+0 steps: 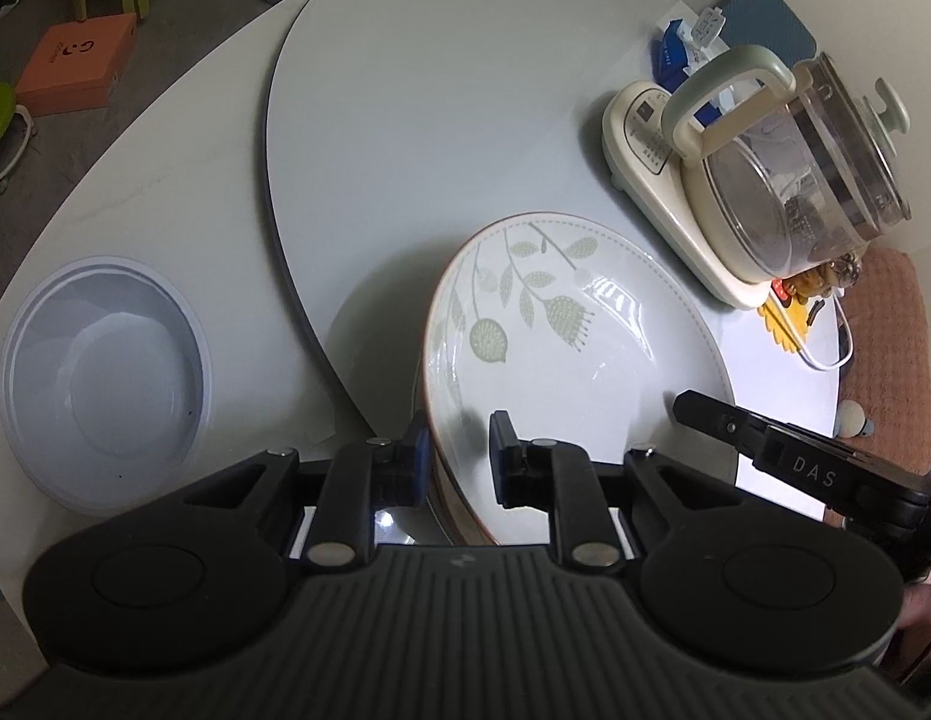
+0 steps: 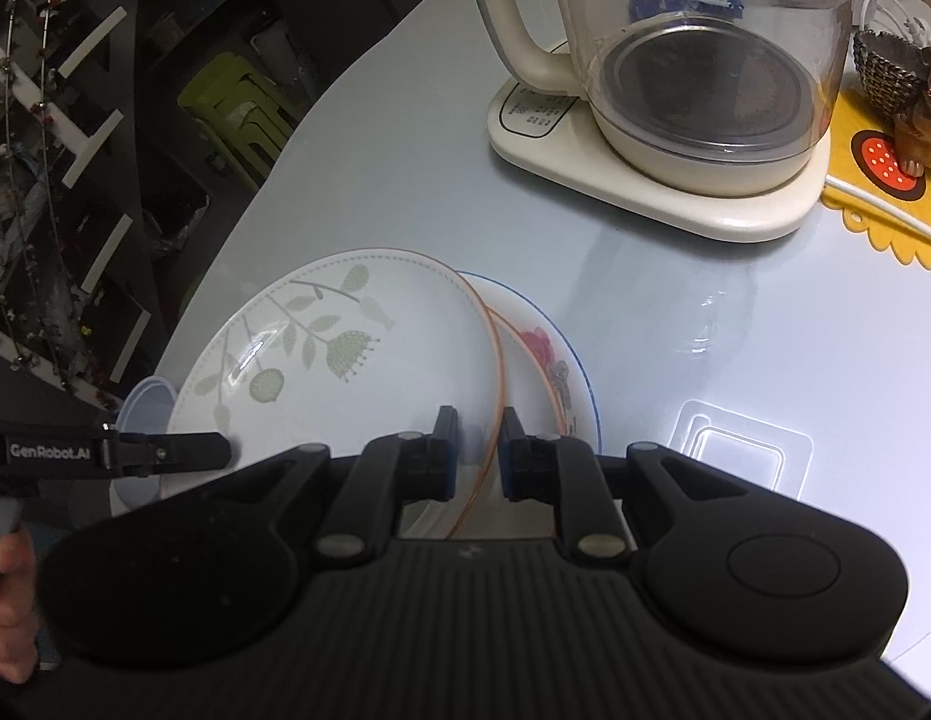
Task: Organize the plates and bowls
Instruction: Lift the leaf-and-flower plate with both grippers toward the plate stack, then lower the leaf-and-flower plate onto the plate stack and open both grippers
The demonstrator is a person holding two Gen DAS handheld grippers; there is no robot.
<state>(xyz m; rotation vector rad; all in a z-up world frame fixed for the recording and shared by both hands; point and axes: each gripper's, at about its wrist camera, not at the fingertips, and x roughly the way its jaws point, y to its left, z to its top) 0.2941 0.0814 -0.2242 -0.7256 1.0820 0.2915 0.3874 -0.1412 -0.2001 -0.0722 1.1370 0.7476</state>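
1. Left gripper (image 1: 459, 456) straddles the near-left rim of the white leaf-patterned ceramic plate (image 1: 573, 348), its jaws narrowed with one blue pad under the rim and one over it; whether they actually pinch is hard to say.
2. Right gripper (image 2: 478, 456) brackets the same plate's opposite, orange-lined edge in the same narrow way, so both grippers stand at the plate together, one to each side.
3. That plate sits tilted on top of a white rose-painted plate with a blue rim (image 2: 555, 372), which shows to the right beneath it; any lift probably has to rise evenly from both rims.
4. Far left, well apart, a translucent white plastic bowl (image 1: 105, 384) rests on the pale grey table (image 1: 183, 192).
5. Beyond the plates lies a grey round turntable (image 1: 441, 120).
6. Far right stands a glass kettle on a cream base (image 1: 783, 180), near enough to limit a swing that way.
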